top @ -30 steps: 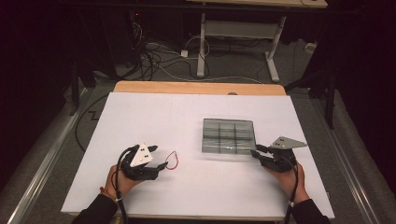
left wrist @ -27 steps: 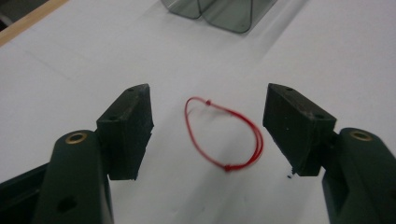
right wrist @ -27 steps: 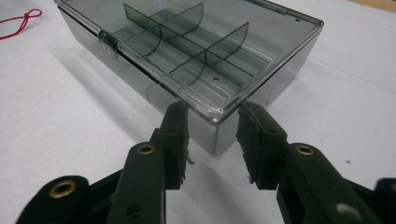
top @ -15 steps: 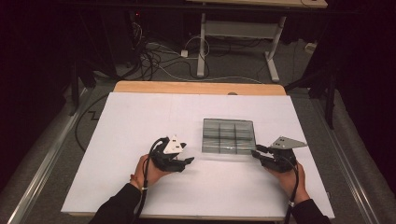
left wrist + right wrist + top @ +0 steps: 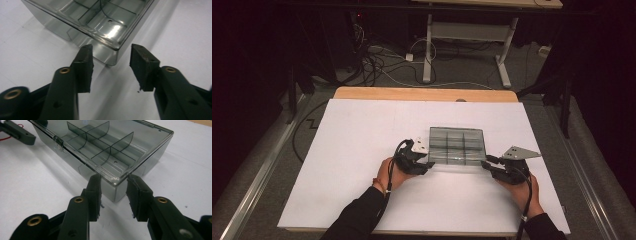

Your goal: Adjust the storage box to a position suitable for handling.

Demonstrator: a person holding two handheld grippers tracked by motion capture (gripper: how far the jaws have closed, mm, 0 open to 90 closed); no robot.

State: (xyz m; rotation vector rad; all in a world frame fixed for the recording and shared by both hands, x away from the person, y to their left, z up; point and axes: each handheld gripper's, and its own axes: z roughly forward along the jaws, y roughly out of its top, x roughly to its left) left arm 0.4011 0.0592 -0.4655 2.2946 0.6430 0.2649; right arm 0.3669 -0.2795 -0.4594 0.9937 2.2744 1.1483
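A smoky clear plastic box (image 5: 457,145) with dividers and a shut lid lies on the white table (image 5: 362,130). My left gripper (image 5: 428,166) is at its near left corner. In the left gripper view the box corner (image 5: 113,47) sits just between the tips of that gripper (image 5: 111,48). The jaws have just been closing, and a gap still shows on both sides. My right gripper (image 5: 486,162) is at the near right corner. In the right gripper view its jaws (image 5: 113,178) straddle that corner (image 5: 116,182), with both pads against the box walls.
A wooden strip (image 5: 427,93) runs along the table's far edge. Beyond it are floor cables (image 5: 382,60) and a desk frame (image 5: 472,30). One jaw of the left gripper (image 5: 17,133) and a red wire (image 5: 13,132) lie at the top left of the right gripper view.
My left hand has slid right across the table to the box's near left corner, and its jaws have narrowed. The right hand and the box have stayed put.
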